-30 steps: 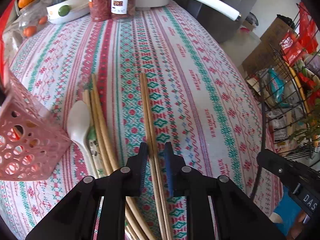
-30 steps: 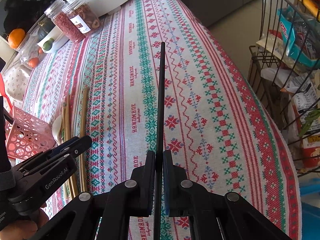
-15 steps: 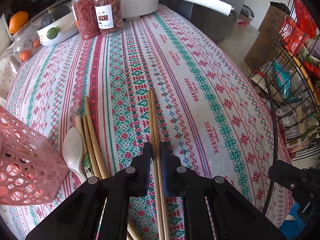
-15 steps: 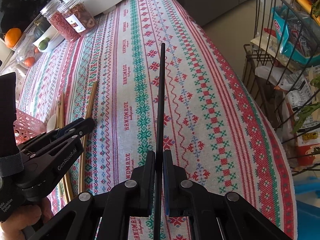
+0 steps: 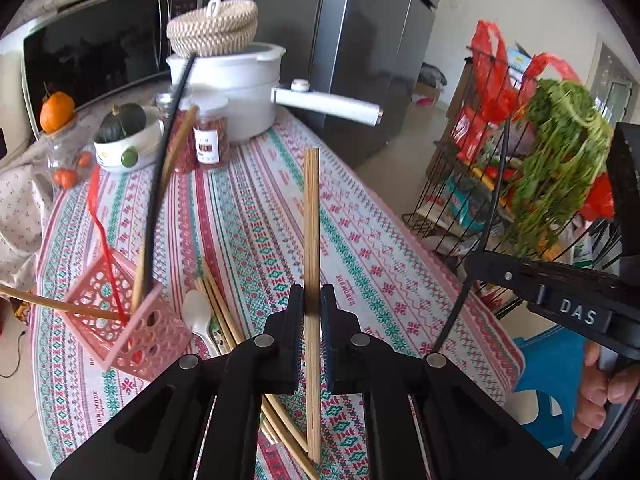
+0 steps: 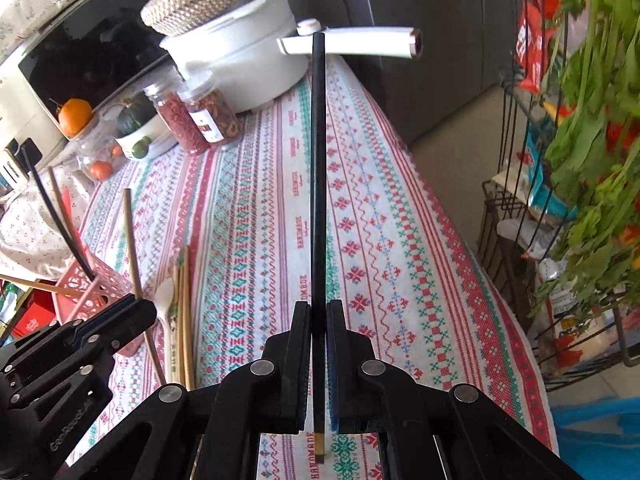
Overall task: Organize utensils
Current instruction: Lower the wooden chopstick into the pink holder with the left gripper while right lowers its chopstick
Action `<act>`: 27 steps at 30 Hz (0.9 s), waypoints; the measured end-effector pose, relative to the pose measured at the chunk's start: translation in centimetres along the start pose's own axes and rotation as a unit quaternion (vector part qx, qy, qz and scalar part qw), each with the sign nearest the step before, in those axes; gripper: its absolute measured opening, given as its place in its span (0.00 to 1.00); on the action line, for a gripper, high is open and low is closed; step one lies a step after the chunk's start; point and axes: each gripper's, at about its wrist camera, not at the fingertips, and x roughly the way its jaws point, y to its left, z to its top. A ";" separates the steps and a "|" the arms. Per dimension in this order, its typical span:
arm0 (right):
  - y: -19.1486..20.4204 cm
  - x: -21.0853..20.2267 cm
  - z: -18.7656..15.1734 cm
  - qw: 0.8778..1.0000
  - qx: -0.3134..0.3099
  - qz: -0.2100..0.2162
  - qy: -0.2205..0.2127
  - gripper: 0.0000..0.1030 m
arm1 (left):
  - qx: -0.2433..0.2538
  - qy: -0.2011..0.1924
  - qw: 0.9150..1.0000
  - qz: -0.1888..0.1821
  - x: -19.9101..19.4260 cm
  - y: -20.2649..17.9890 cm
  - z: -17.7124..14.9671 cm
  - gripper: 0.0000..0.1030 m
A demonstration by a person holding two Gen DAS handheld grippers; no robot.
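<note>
My left gripper [image 5: 311,300] has its jaws closing on the light wooden chopsticks [image 5: 310,216], and the pads press on them. They are held off the patterned tablecloth [image 5: 360,240], tips pointing away. My right gripper [image 6: 319,312] is shut on a black chopstick [image 6: 318,160], also held above the cloth. To the left, a pink perforated basket [image 5: 120,320] holds a black chopstick, a wooden one and a red utensil. More wooden chopsticks [image 5: 218,304] and a white spoon [image 5: 198,316] lie on the cloth beside the basket.
At the table's far end stand a white pot [image 5: 232,80] with a long handle, two jars [image 5: 208,136] and a bowl of vegetables [image 5: 124,144]. A wire rack [image 5: 480,184] with greens and bags stands off the right edge of the table.
Both grippers have risen. The left jaws closed on the wooden chopsticks and lifted them off the cloth. The right gripper has carried its black chopstick up.
</note>
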 end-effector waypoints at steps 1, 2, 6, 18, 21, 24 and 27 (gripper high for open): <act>0.3 -0.7 0.0 1.000 -0.003 0.003 -0.009 0.03 | -0.001 -0.013 1.000 -0.004 -1.2 0.2 0.1 0.07; 0.7 -1.3 0.1 1.000 -0.005 0.005 -0.017 0.03 | -0.002 -0.027 1.000 -0.007 -2.4 0.5 0.3 0.07; 2.2 -3.5 0.5 0.998 -0.016 0.015 -0.055 0.03 | -0.016 -0.085 0.996 -0.015 -6.8 2.2 0.9 0.04; 8.2 -6.5 1.5 0.990 -0.058 0.058 -0.116 0.03 | -0.027 -0.260 0.963 0.059 -16.4 7.1 1.4 0.04; 9.9 -6.1 1.4 0.989 -0.070 0.065 -0.113 0.03 | -0.027 -0.272 0.958 0.088 -15.7 8.5 1.2 0.04; 11.1 -5.5 1.2 0.989 -0.078 0.072 -0.107 0.03 | -0.035 -0.265 0.958 0.107 -13.9 9.9 1.1 0.04; 12.1 -5.0 1.0 0.988 -0.083 0.076 -0.102 0.03 | -0.034 -0.247 0.961 0.118 -12.0 10.8 1.1 0.04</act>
